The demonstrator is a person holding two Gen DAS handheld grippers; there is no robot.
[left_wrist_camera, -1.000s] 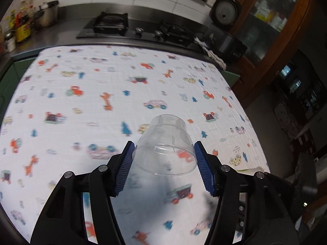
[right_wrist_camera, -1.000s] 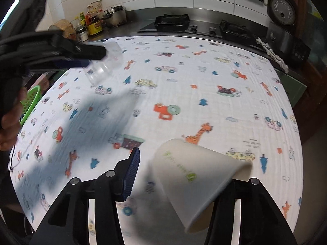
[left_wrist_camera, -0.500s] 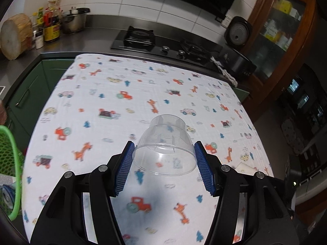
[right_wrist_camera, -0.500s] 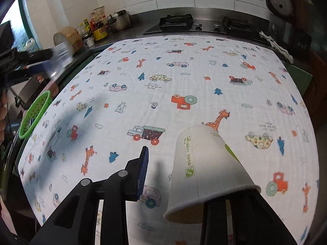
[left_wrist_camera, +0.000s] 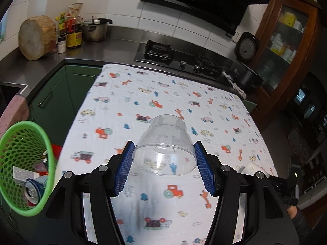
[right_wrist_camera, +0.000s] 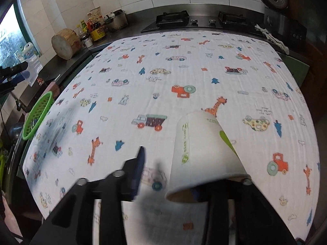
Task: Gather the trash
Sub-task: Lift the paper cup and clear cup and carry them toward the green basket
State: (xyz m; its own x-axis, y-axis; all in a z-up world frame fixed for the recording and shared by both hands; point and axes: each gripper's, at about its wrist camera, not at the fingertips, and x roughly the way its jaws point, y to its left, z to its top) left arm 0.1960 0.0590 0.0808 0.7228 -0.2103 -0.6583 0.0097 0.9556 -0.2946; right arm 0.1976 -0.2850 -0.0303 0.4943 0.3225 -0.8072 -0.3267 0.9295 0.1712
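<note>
My left gripper (left_wrist_camera: pixel 164 167) is shut on a clear plastic cup (left_wrist_camera: pixel 164 145), held mouth toward the camera above the patterned tablecloth (left_wrist_camera: pixel 163 94). A green mesh trash basket (left_wrist_camera: pixel 20 163) hangs off the table's left edge, with a can and wrappers inside. In the right wrist view, my right gripper (right_wrist_camera: pixel 184 167) has a white paper cup (right_wrist_camera: pixel 204 153) against its right side; the left finger (right_wrist_camera: pixel 140 163) stands apart from the cup. The right finger is hidden behind the cup. The basket (right_wrist_camera: pixel 37 114) and the left gripper (right_wrist_camera: pixel 12 75) show at far left.
The cloth-covered table (right_wrist_camera: pixel 184 71) abuts a steel counter with a gas hob (left_wrist_camera: pixel 173 55), pot, bottles and a wooden chopping block (left_wrist_camera: pixel 36 36). A rice cooker (left_wrist_camera: pixel 246 47) and wooden cabinet stand at right. Green cupboards (left_wrist_camera: pixel 59 94) lie left of the table.
The left gripper has pulled back and left with the clear cup, bringing the green basket into view. The right gripper has shifted with the paper cup, which now stands more upright.
</note>
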